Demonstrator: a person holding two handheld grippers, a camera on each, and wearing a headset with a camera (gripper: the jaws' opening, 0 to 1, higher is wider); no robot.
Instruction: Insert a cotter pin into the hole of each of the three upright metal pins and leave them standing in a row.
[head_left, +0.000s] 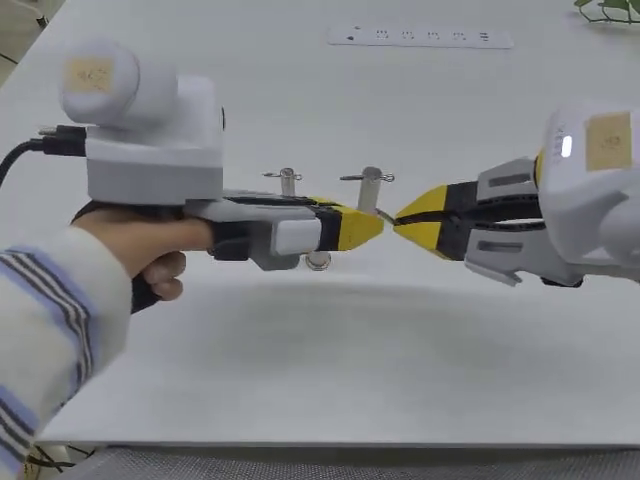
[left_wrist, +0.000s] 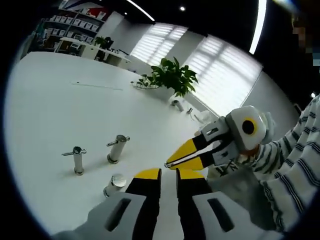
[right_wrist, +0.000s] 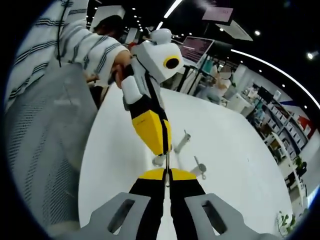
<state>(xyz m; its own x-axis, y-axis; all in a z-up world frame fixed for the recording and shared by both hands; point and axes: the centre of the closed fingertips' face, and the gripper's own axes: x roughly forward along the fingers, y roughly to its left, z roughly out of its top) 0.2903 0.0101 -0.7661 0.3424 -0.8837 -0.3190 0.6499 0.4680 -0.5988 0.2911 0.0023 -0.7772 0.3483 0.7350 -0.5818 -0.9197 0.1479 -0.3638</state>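
- The white table (head_left: 300, 360) has wide bare room on every side of the work. Its near edge runs close below the hands, and a power strip (head_left: 420, 38) lies well apart at the far side.
- The left gripper (head_left: 372, 226) reaches in level from the left. In the left gripper view its jaws stand a narrow gap apart, with nothing seen between them.
- The right gripper (head_left: 404, 218) meets it tip to tip from the right, its jaws closed on a thin cotter pin (right_wrist: 167, 161).
- Two metal pins (head_left: 288, 181) (head_left: 371, 186) stand upright just behind the tips, each with a cotter pin already through its head.
- The third metal pin (head_left: 318, 261) sits just below the left gripper, with no cotter pin seen in it.
- Judged step: the last cotter pin is in hand, still to be fitted.
- The next move likely calls for steadying the third pin and aiming the cotter pin at its hole. It must also steer clear of the two finished pins close behind.
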